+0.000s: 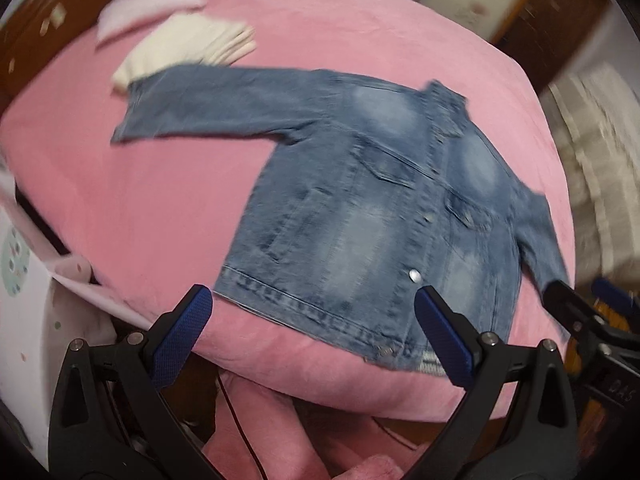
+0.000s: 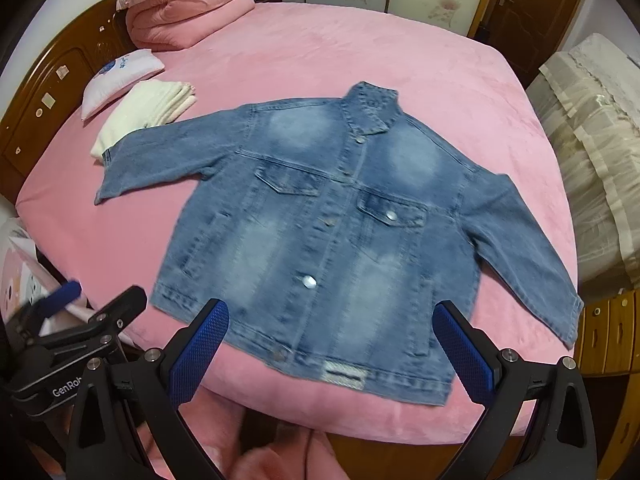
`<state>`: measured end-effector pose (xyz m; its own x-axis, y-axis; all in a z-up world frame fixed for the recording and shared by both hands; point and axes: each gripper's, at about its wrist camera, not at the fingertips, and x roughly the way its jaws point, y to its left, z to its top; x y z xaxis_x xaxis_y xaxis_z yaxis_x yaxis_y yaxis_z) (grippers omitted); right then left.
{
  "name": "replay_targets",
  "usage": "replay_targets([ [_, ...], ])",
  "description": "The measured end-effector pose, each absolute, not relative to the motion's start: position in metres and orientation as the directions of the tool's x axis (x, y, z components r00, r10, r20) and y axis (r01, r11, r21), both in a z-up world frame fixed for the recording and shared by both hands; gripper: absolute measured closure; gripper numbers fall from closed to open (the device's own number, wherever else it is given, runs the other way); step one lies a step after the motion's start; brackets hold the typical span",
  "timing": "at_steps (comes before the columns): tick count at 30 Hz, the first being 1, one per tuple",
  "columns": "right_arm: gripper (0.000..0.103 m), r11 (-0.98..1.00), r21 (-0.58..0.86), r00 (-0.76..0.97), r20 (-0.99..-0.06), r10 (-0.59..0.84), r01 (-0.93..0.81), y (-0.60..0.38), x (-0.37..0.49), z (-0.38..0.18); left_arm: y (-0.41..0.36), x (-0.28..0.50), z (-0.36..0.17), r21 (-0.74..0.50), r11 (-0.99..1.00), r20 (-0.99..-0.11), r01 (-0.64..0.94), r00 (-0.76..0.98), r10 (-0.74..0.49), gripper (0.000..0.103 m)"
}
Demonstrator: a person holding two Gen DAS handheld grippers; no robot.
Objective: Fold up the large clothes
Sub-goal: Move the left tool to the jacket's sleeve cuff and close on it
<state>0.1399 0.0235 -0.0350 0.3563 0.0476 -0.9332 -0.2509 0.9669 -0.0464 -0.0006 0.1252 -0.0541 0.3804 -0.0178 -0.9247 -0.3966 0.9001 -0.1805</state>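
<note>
A blue denim jacket (image 2: 328, 220) lies flat and face up on the pink bed (image 2: 320, 60), collar away from me, both sleeves spread out. In the left wrist view the same jacket (image 1: 360, 208) appears blurred, its hem near the bed's front edge. My left gripper (image 1: 314, 300) hangs open just in front of the hem, holding nothing. My right gripper (image 2: 332, 312) is open too, hovering over the jacket's lower hem without touching it. The left gripper (image 2: 76, 300) also shows at the lower left of the right wrist view.
A folded cream garment (image 2: 148, 112) and a small white pillow (image 2: 120, 76) lie at the bed's far left, near the left sleeve's cuff. A pink folded quilt (image 2: 188, 12) sits by the wooden headboard (image 2: 52, 92). A covered sofa (image 2: 592, 128) stands to the right.
</note>
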Motion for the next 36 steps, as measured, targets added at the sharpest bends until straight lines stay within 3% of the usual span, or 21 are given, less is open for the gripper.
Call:
replay_targets([
  [9, 0.000, 0.965, -0.072, 0.310, -0.951, 0.010, -0.254, 0.186, 0.234, -0.063, 0.324, 0.045, -0.131, -0.271, 0.674, -0.937, -0.687, 0.347, -0.023, 0.002],
  [18, 0.000, 0.971, 0.067, 0.235, -0.964, 0.122, -0.229, 0.339, 0.334, -0.136, 0.504, 0.064, -0.239, -0.355, 0.414, -0.925, -0.838, 0.379, -0.025, 0.004],
  [21, 0.000, 0.965, 0.074, 0.267, -0.953, 0.143, -0.251, 0.381, 0.350, -0.162, 0.540, 0.064, -0.267, -0.388, 0.377, -0.908, -0.841, 0.420, 0.003, 0.008],
  [24, 0.001, 0.960, 0.052, 0.312, -0.940, 0.140, -0.274, 0.409, 0.357, -0.190, 0.569, 0.061, -0.302, -0.421, 0.288, -0.899, -0.860, 0.437, -0.010, 0.021],
  [27, 0.001, 0.959, 0.057, 0.314, -0.938, 0.146, -0.276, 0.432, 0.361, -0.217, 0.587, 0.056, -0.321, -0.488, 0.205, -0.868, -0.849, 0.495, -0.015, 0.021],
  [33, 0.001, 0.941, 0.065, 0.311, -0.934, 0.175, -0.333, 0.463, 0.353, -0.253, 0.599, 0.065, -0.331, -0.602, 0.259, -0.780, -0.755, 0.626, 0.010, 0.024],
  [35, 0.001, 0.936, 0.065, 0.308, -0.934, 0.179, -0.346, 0.465, 0.352, -0.257, 0.605, 0.071, -0.336, -0.591, 0.261, -0.784, -0.763, 0.619, 0.035, 0.040],
  [36, 0.001, 0.934, 0.060, 0.308, -0.935, 0.176, -0.352, 0.468, 0.352, -0.259, 0.608, 0.073, -0.338, -0.588, 0.255, -0.785, -0.767, 0.618, 0.048, 0.043],
])
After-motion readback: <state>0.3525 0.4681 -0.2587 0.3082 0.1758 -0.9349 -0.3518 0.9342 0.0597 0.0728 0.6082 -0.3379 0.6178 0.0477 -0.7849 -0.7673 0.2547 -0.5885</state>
